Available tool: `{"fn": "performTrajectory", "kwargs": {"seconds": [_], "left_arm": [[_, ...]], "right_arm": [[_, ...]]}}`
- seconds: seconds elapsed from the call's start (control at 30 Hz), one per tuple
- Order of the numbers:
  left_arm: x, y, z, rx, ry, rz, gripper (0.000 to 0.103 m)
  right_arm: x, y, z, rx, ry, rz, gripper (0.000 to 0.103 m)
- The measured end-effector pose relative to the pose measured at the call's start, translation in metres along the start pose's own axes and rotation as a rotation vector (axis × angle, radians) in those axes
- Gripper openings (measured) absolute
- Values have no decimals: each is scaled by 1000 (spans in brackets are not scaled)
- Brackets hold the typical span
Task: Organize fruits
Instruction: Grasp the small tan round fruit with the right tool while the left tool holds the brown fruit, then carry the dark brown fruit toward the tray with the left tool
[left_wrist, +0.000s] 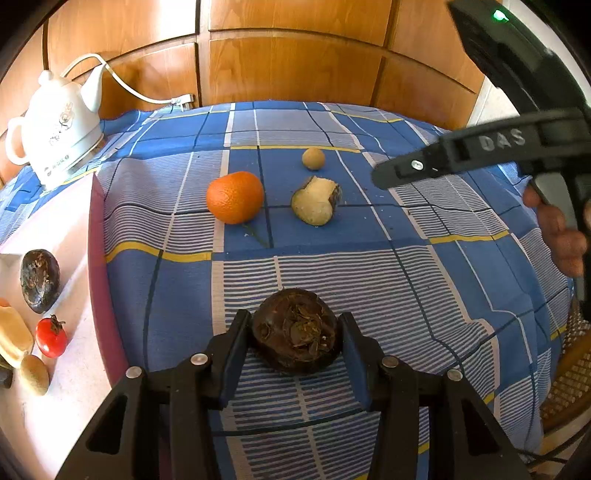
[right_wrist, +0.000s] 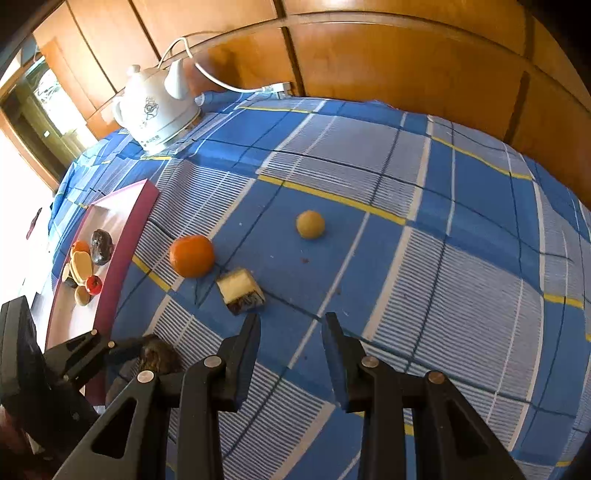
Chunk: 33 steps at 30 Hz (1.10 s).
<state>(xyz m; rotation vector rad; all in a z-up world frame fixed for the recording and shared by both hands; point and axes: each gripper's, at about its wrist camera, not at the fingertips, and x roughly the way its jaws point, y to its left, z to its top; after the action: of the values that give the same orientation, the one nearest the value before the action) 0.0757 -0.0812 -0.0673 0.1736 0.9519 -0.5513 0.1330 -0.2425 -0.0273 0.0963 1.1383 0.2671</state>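
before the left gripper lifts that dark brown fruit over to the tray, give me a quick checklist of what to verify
1. Dark brown fruit sits between the left gripper's fingers: ok.
2. Pads pressing firmly enough for a lift: cannot tell; they look against the fruit's sides.
3. Right gripper is empty, jaws apart, and clear of the left one: ok.
4. Tray has bare floor left beside the fruits already in it: ok.
5. Path to the tray is free; orange and cut piece lie farther back on the cloth: ok.
6. Tray rim height against the lift needed: cannot tell.
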Motion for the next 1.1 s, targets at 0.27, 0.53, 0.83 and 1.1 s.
{"fn": "performTrajectory", "kwargs": {"seconds": [0.27, 0.53, 0.83, 1.1], "left_arm": [[0, 0, -1, 6, -7, -3, 49], [-1, 1, -2, 2, -11, -10, 48], [-1, 1, -3, 2, -13, -12, 48], [-1, 0, -2, 3, -11, -10, 48]], "right_arm": [[29, 8, 42, -3, -18, -58, 35], [69, 4, 64, -12, 43, -119, 35], [56, 4, 53, -44, 23, -111, 23], [18, 7, 1, -123, 74, -120, 23]]}}
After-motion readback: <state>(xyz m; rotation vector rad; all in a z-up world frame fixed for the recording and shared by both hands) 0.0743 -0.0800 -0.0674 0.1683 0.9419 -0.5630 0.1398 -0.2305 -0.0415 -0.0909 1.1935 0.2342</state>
